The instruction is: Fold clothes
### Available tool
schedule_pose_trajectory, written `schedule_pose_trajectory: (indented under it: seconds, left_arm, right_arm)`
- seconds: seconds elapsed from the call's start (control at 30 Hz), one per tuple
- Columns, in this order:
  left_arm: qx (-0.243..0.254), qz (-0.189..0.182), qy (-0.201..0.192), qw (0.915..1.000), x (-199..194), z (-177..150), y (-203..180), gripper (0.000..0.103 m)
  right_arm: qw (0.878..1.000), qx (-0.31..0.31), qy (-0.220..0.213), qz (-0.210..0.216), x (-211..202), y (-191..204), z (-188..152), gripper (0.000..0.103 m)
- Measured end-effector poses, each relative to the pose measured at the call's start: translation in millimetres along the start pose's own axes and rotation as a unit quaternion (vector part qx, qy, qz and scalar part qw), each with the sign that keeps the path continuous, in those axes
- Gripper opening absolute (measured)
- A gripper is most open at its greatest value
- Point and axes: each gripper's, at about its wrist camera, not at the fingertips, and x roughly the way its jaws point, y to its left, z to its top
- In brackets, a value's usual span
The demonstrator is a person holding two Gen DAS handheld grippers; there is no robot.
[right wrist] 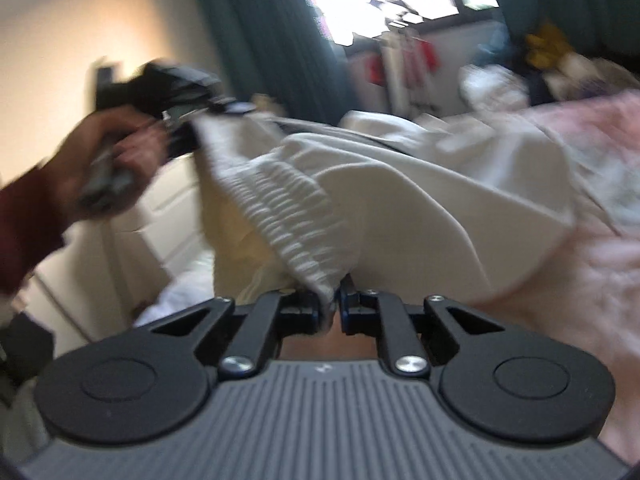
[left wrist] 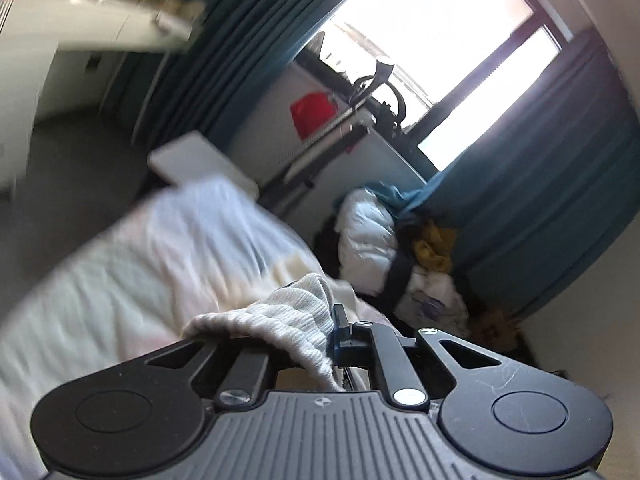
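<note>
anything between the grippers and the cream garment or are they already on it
Nothing visible between: the right gripper and the left gripper are each shut on the cream garment's ribbed waistband, held above the bed.

Ahead of the jaws and above them, a bright window [left wrist: 432, 40] washes out in daylight, flanked by teal curtains [left wrist: 248, 52] on both sides. Below the window stands a white cabinet [left wrist: 304, 148] with a red patch [left wrist: 313, 114] on its front, and right of it a heap of clothes [left wrist: 384, 248] lies against the curtain. A bed [right wrist: 592, 208] with pale pink bedding spreads just beyond the jaws, and a cream wall [right wrist: 60, 40] rises far left.
</note>
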Motion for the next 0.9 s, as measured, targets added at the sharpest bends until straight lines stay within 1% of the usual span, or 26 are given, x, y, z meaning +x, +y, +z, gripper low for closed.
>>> schedule_pose_trajectory:
  seconds: [0.07,0.17,0.2,0.27,0.33,0.4,0.47,0.57,0.6,0.67,0.7,0.73,0.77,0.83,0.87,0.9]
  left_arm:
    - [0.015,0.013,-0.018,0.9996,1.0,21.7,-5.0,0.009]
    - [0.038,0.032,-0.045,0.9977,2.6,54.3,-12.5,0.009]
    - [0.04,0.045,-0.044,0.9972,11.1,57.6,-4.0,0.009]
    - [0.023,0.069,-0.027,0.997,34.9,54.0,26.0,0.01]
    - [0.006,0.09,-0.005,0.9959,59.3,45.1,56.8,0.011]
    - [0.007,0.102,0.007,0.9947,79.6,34.4,81.4,0.012]
    - [0.011,0.102,0.014,0.9947,95.4,25.7,99.0,0.013]
    - [0.013,0.091,0.013,0.9957,98.4,17.9,107.0,0.016]
    - [0.016,0.087,0.011,0.996,96.6,17.7,106.1,0.02]
    - [0.018,0.078,0.009,0.9968,87.4,17.2,102.3,0.033]
    - [0.013,0.068,0.005,0.9976,78.3,14.6,100.2,0.049]
    - [0.006,0.058,0.001,0.9983,68.8,11.7,98.1,0.061]
    - [0.004,0.052,-0.001,0.9986,59.8,9.8,94.9,0.065]
    - [0.02,0.05,-0.004,0.9985,41.5,4.2,85.7,0.072]
    - [0.03,0.053,-0.006,0.9981,32.5,0.5,81.2,0.075]
    - [0.042,0.054,-0.005,0.9976,22.9,-4.1,75.8,0.078]
  right_arm:
    - [1.0,-0.004,-0.002,0.03,16.7,17.2,11.9,0.014]
    - [0.997,-0.009,0.005,0.077,56.0,39.2,22.0,0.014]
    - [0.996,-0.013,0.012,0.087,72.3,43.3,20.2,0.014]
    - [0.994,-0.022,0.035,0.096,106.0,48.0,11.9,0.013]
    - [0.993,-0.034,0.068,0.088,136.4,46.2,-4.8,0.014]
    - [0.991,-0.022,0.088,0.095,154.9,36.9,-19.2,0.014]
    - [0.99,-0.015,0.096,0.101,163.1,31.2,-25.3,0.014]
    - [0.989,-0.013,0.099,0.105,167.1,26.4,-24.5,0.015]
    - [0.989,-0.014,0.099,0.105,166.3,26.9,-22.8,0.015]
    - [0.99,-0.015,0.097,0.105,162.9,27.8,-19.4,0.015]
    - [0.99,-0.017,0.096,0.105,161.8,27.1,-17.5,0.015]
    - [0.99,-0.017,0.097,0.104,160.3,26.7,-16.1,0.016]
    - [0.99,-0.018,0.098,0.103,153.4,26.8,-18.3,0.016]
    - [0.99,-0.016,0.099,0.098,145.4,27.4,-19.5,0.018]
    - [0.991,-0.018,0.098,0.094,141.4,28.2,-19.5,0.023]
    - [0.991,-0.022,0.096,0.087,136.0,28.4,-19.0,0.026]
